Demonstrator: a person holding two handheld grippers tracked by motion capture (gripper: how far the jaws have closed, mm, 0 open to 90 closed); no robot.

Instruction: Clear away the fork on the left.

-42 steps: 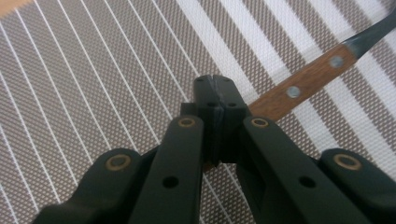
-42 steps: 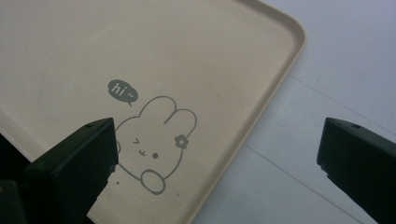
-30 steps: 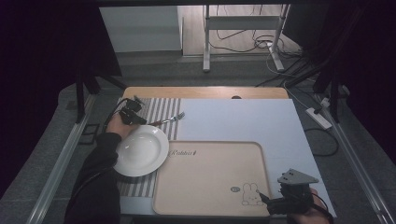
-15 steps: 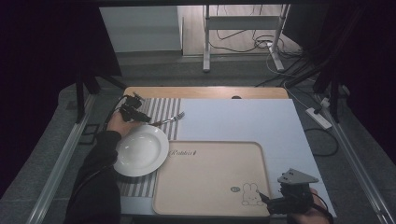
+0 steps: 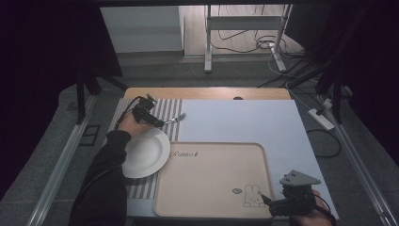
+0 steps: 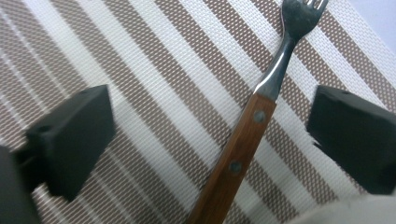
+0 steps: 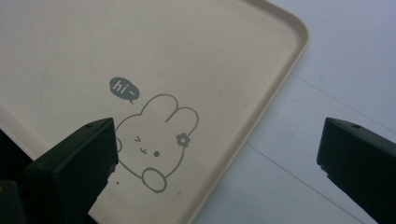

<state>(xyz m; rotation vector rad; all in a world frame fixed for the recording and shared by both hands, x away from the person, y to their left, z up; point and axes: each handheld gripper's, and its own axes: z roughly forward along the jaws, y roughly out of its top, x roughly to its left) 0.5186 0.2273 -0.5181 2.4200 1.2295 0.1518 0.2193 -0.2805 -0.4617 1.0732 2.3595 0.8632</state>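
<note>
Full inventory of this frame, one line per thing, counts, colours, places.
fork: 1, wooden handle, metal tines, lying on the placemat between the open left jaws
plate: 1, white, on the placemat's near part
placemat: 1, brown and white stripes, table's left
tray: 1, beige, rabbit print, centre front
table: 1, pale blue top
left gripper: 1, black, jaws just opened, at the fork
right gripper: 1, black, open, over the tray's near right corner

A brown wooden-handled silver fork (image 6: 252, 126) lies on a brown-and-white striped placemat (image 6: 154, 93), beside a white plate (image 5: 146, 153) and a beige tray (image 7: 224, 56) printed with a grey rabbit (image 7: 154, 140).
</note>
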